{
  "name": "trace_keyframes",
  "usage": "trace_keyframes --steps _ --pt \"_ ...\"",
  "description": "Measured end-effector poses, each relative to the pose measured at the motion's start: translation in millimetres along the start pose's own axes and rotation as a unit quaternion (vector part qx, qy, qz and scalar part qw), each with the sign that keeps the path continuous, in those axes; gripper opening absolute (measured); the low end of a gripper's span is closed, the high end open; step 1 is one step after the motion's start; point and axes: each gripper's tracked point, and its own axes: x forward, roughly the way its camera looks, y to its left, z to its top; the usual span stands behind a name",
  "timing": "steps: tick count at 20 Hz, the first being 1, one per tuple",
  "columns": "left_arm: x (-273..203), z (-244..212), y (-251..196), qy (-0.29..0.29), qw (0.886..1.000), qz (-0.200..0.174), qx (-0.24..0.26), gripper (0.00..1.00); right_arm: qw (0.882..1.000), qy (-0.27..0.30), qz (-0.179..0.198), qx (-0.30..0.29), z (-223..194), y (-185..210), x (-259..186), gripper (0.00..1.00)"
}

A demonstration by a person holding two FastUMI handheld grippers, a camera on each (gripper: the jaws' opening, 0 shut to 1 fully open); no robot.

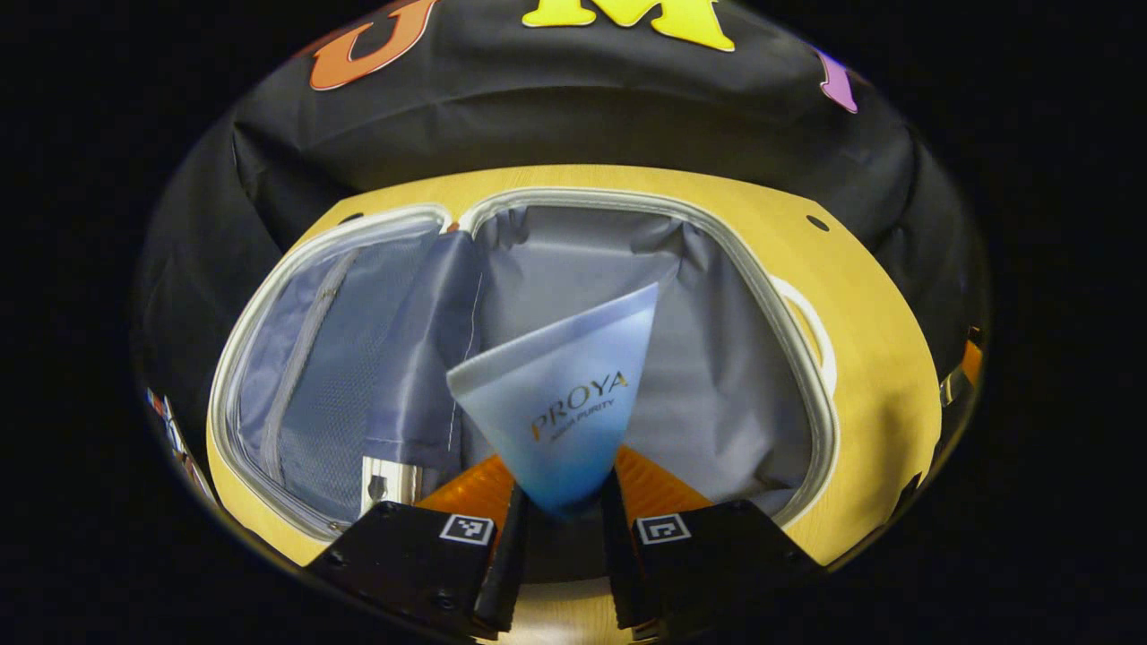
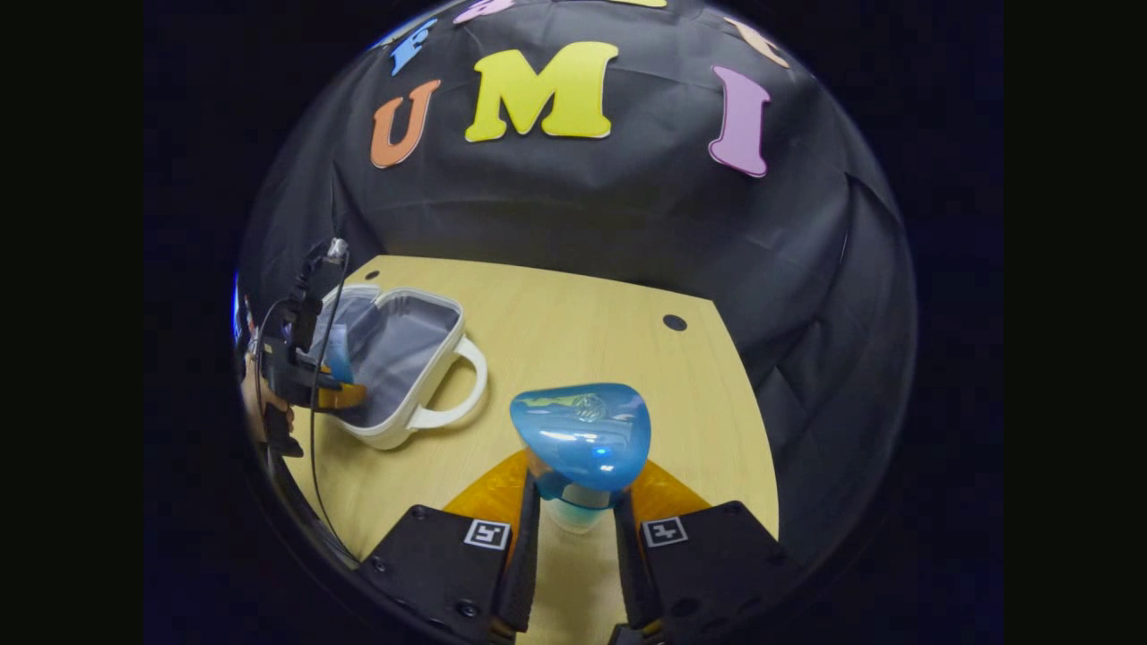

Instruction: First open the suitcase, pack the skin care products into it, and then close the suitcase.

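— Where do we have the tube (image 1: 560, 403)?
— Pinched in our left gripper (image 1: 564, 511) fingers, above the open suitcase (image 1: 556, 269) by the desk's (image 2: 573, 313) left edge.
— And our right gripper (image 2: 576, 520)?
— Its fingers clamp the blue bottle (image 2: 582, 434).

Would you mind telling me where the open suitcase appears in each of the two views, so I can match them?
Left gripper view: the suitcase fills the middle, lying open on the table, its grey lining behind the tube held by the left gripper.
Right gripper view: the suitcase sits small at far left on the table.
Shared landmark: its white handle.
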Motion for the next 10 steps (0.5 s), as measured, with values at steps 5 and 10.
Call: trace_keyframes --steps 5,10 --pt "13.9 6.4 0.4 0.046 0.999 0.013 -0.006 0.44 1.000 0.016 -0.002 0.005 -5.5 5.2 5.2 0.37" --pt "22.2 10.8 2.9 0.089 0.996 0.016 -0.027 0.44 1.000 0.021 0.002 0.002 -8.2 5.7 7.2 0.37"
